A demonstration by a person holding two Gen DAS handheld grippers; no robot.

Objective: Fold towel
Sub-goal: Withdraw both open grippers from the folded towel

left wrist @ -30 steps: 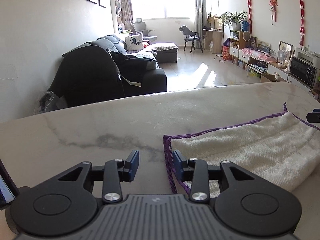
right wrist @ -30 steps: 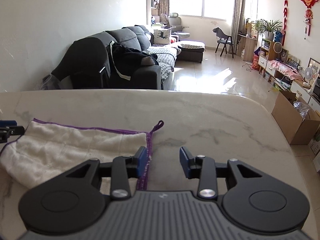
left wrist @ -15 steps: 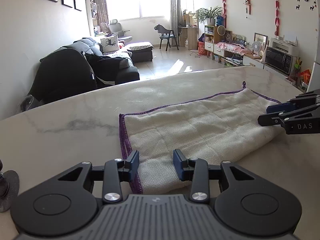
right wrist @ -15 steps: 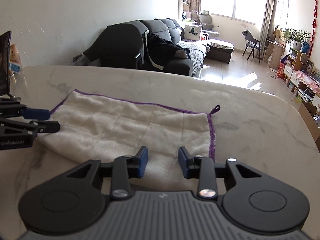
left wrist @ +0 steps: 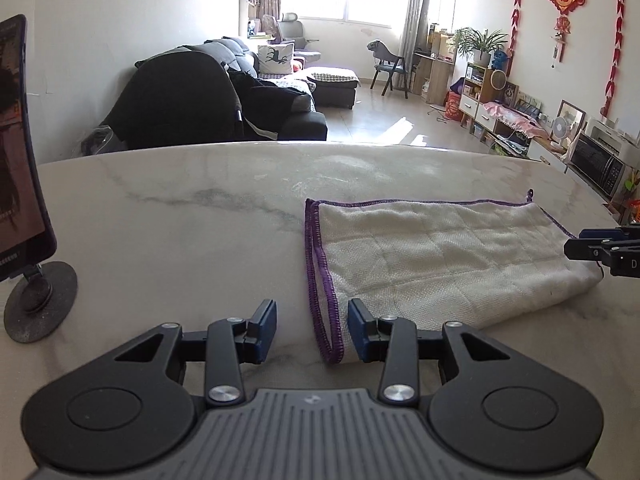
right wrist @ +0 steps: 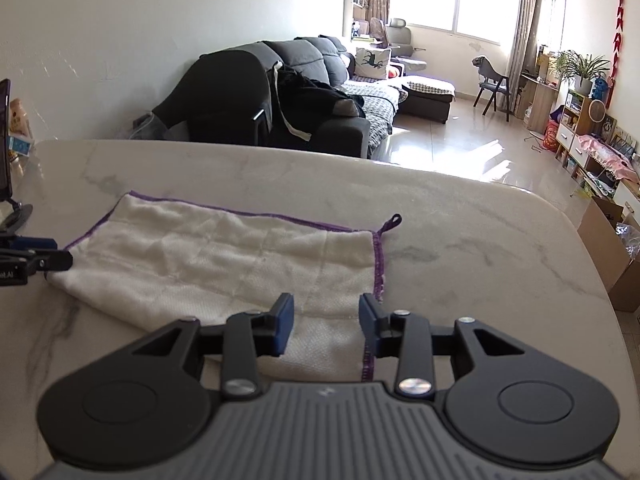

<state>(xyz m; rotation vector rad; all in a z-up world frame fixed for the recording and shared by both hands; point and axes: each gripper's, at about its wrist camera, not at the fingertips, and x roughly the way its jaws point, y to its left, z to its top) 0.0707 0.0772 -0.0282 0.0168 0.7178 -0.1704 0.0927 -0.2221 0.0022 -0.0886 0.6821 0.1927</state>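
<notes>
The left gripper (left wrist: 312, 330) has just been opening; its fingers are spread, with the towel's (left wrist: 440, 256) purple-hemmed corner between the pads but unpinched. The right gripper (right wrist: 326, 326) has likewise been opening and stands spread over the opposite end, its hem just inside the right pad. The towel lies flat on the table (left wrist: 200, 220), already doubled lengthwise. Risks: a pad may catch only the top layer, so the fold peels apart, or an uneven lift could skew the edges.
</notes>
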